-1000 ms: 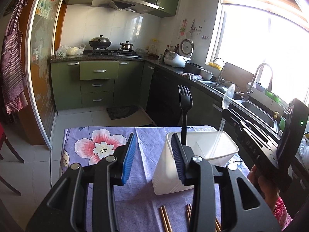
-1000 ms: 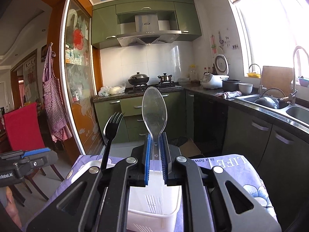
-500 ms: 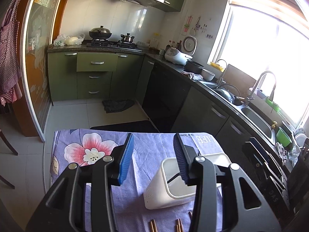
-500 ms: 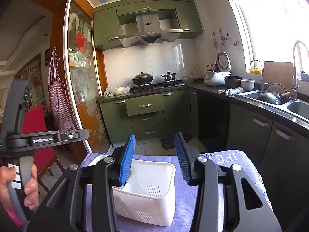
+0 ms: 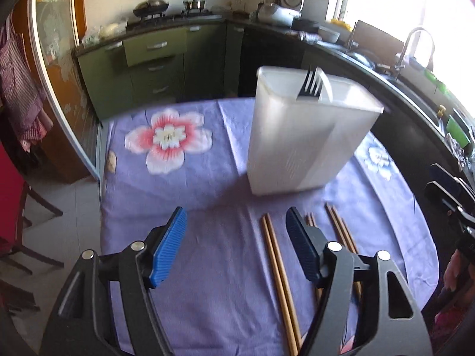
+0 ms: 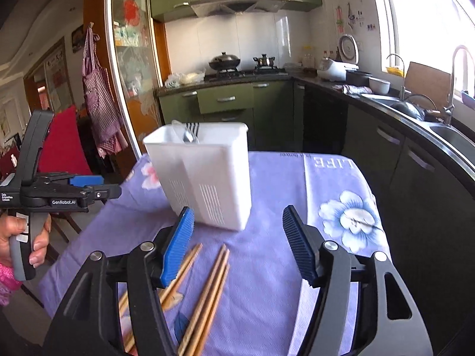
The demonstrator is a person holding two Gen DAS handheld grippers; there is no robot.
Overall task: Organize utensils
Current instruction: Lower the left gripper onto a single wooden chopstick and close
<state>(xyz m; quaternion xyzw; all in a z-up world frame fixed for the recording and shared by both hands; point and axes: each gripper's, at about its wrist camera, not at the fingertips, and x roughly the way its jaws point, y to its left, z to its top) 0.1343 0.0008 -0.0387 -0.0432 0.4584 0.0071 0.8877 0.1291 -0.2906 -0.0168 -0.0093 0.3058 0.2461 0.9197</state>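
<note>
A white plastic utensil holder (image 5: 305, 136) stands on the purple flowered tablecloth (image 5: 178, 184); it also shows in the right wrist view (image 6: 207, 175). A black fork (image 5: 310, 84) and a clear spoon (image 6: 187, 135) stand inside it. Several wooden chopsticks (image 5: 279, 270) lie on the cloth in front of the holder, also in the right wrist view (image 6: 207, 293). My left gripper (image 5: 236, 243) is open and empty above the cloth, left of the chopsticks. My right gripper (image 6: 237, 243) is open and empty above the chopsticks.
The left gripper's body (image 6: 44, 192) shows at the left of the right wrist view, held by a hand. Green kitchen cabinets (image 6: 231, 101) and a sink counter (image 6: 415, 112) lie beyond the table. A red chair (image 6: 62, 148) stands at the table's left.
The fork and spoon have been dropped into the holder. Both grippers opened, pulled back and tilted down, so the chopsticks now lie under them.
</note>
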